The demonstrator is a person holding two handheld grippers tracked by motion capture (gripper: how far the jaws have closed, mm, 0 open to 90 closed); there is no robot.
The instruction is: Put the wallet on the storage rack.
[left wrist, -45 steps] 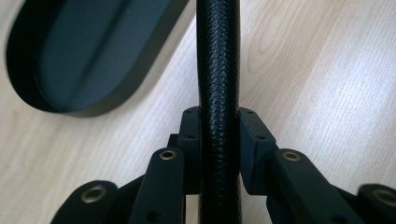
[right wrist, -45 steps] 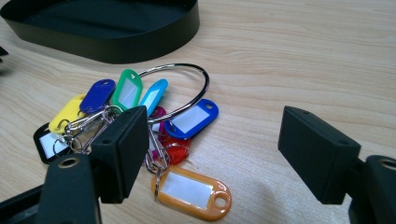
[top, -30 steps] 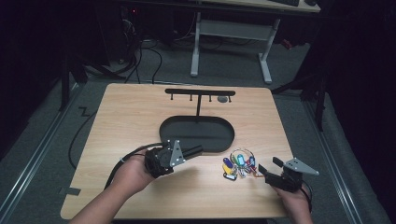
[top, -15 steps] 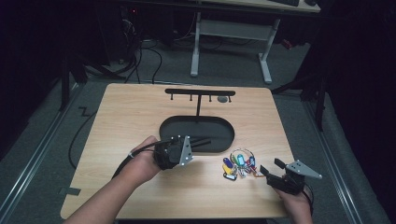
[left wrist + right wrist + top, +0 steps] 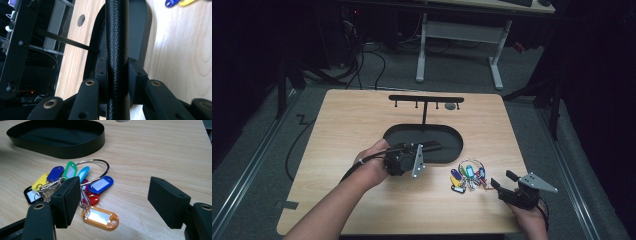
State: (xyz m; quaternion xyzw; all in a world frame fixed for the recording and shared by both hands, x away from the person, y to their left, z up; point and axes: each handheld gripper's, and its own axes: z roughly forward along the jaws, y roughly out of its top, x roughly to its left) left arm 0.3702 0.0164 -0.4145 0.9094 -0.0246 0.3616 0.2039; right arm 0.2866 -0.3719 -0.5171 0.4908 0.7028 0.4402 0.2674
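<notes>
A black oval tray (image 5: 394, 131) lies mid-table, and a T-shaped hook rack (image 5: 426, 99) rises from it. My left gripper (image 5: 432, 146) lies on its side at the tray's near-left rim. In the left gripper view its jaws (image 5: 117, 67) are shut on the tray's textured wall (image 5: 117, 37). A bunch of coloured key tags (image 5: 467, 176) on a metal ring lies right of the tray. My right gripper (image 5: 503, 179) stands open just right of the bunch. In the right gripper view the tags (image 5: 75, 182) lie beside its left jaw, and nothing is between the jaws (image 5: 113, 187).
A round hole (image 5: 451, 106) sits in the tabletop behind the rack. The table's near edge runs close under both hands. Beyond the far edge stands a white desk frame (image 5: 422, 45), with cables on the floor (image 5: 372, 55).
The left hand has carried its gripper to the right, onto the tray's rim. The right gripper and the key tags have stayed put.
</notes>
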